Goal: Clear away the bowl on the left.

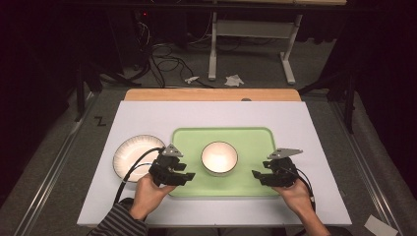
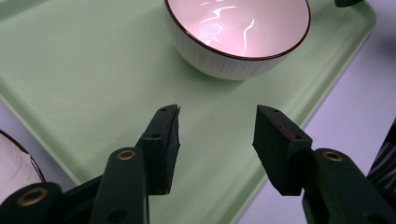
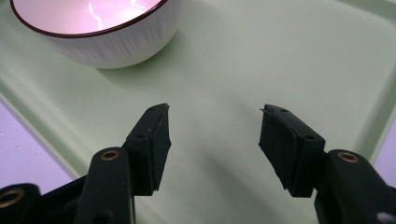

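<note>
A light green tray point(image 1: 255, 140) lies in the middle of the white table cover, and a white ribbed bowl with a dark rim point(image 1: 219, 158) stands on it. My left gripper point(image 1: 186, 176) hovers over the tray's near left corner, jaws apart with nothing between them; the bowl point(image 2: 238, 35) shows ahead of its jaws over the tray point(image 2: 84, 74). My right gripper point(image 1: 256, 175) is over the tray's near right part, jaws apart and empty, with the bowl point(image 3: 100, 32) to its upper left above the tray floor point(image 3: 261, 60).
A white plate with a dark rim point(image 1: 135, 155) sits on the table left of the tray, beside my left hand; its edge point(image 2: 14, 163) shows at the lower left. A wooden board edge point(image 1: 211, 94) runs along the table's far side. Cables and a table leg stand beyond.
</note>
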`<state>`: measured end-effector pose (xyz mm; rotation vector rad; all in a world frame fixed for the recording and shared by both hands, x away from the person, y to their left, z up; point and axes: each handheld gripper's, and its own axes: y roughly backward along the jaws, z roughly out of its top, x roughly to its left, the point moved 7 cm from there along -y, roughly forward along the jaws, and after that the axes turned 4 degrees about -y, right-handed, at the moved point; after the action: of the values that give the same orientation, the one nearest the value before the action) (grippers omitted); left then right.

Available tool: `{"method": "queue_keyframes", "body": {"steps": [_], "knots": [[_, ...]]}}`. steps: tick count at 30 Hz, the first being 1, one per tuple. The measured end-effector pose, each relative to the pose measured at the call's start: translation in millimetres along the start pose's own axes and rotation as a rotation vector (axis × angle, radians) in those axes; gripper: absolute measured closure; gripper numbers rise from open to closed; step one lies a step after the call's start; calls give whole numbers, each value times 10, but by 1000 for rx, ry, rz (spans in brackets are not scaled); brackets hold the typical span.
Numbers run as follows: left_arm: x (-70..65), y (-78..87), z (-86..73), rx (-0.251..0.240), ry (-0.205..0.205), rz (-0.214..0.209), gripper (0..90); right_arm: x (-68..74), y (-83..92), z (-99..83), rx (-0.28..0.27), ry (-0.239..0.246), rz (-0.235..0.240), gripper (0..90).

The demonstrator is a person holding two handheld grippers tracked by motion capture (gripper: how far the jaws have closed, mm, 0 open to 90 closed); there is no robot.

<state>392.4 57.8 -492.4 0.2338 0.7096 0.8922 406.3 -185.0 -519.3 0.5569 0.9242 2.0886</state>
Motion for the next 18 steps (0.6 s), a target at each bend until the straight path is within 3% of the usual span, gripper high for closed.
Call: {"method": "queue_keyframes", "body": {"steps": [9, 18], "knots": [[29, -81, -89, 41, -26, 25, 502, 68, -68, -24, 34, 11, 27, 462], [39, -136, -123, 58, -24, 33, 497, 106, -118, -42, 56, 18, 41, 459]]}}
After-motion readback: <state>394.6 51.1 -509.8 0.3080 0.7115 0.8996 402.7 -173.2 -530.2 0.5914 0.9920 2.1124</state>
